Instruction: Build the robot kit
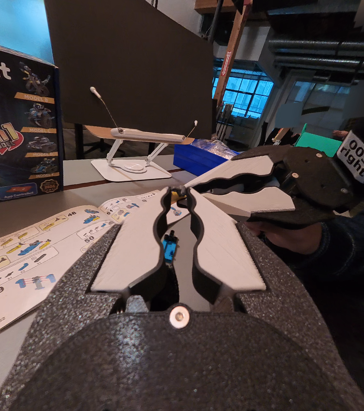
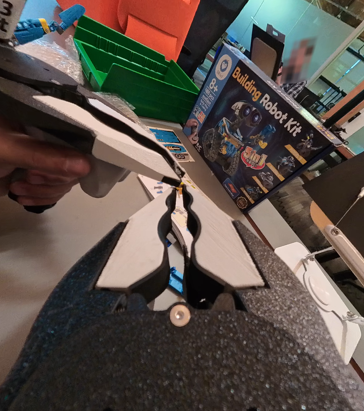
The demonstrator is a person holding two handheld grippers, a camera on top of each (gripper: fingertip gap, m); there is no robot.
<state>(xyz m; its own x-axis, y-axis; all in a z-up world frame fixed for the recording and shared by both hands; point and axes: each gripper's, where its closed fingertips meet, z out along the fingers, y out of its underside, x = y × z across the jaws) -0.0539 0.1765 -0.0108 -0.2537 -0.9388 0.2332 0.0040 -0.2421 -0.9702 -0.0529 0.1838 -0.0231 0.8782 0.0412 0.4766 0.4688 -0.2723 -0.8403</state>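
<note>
A: In the left wrist view, what is the left claw point(image 1: 177, 190) doing?

B: Its fingers are pressing together on a small grey and yellow piece point(image 1: 179, 193) held above the tabletop point(image 1: 83, 195). The right claw point(image 1: 184, 187) is coming in from the right, its tips meeting that same piece. Below, an open instruction booklet point(image 1: 43, 244) is lying flat, with a blue brick point(image 1: 169, 248) resting just beside it, seen between the fingers. A kit box point(image 1: 18, 124) is standing at the left, and a white stand point(image 1: 136, 153) and a blue bin point(image 1: 196, 155) are sitting farther back.

A: And the right wrist view?

B: The right claw point(image 2: 179, 189) is closing on the small yellow piece point(image 2: 179, 189) at its tips. The left claw point(image 2: 177, 175), gripped by a hand point(image 2: 27, 164), is touching it from the upper left. The kit box point(image 2: 259, 142) is standing beyond, a green bin point(image 2: 136, 80) is sitting behind, and a sticker sheet point(image 2: 172, 144) is lying on the tabletop point(image 2: 43, 244).
</note>
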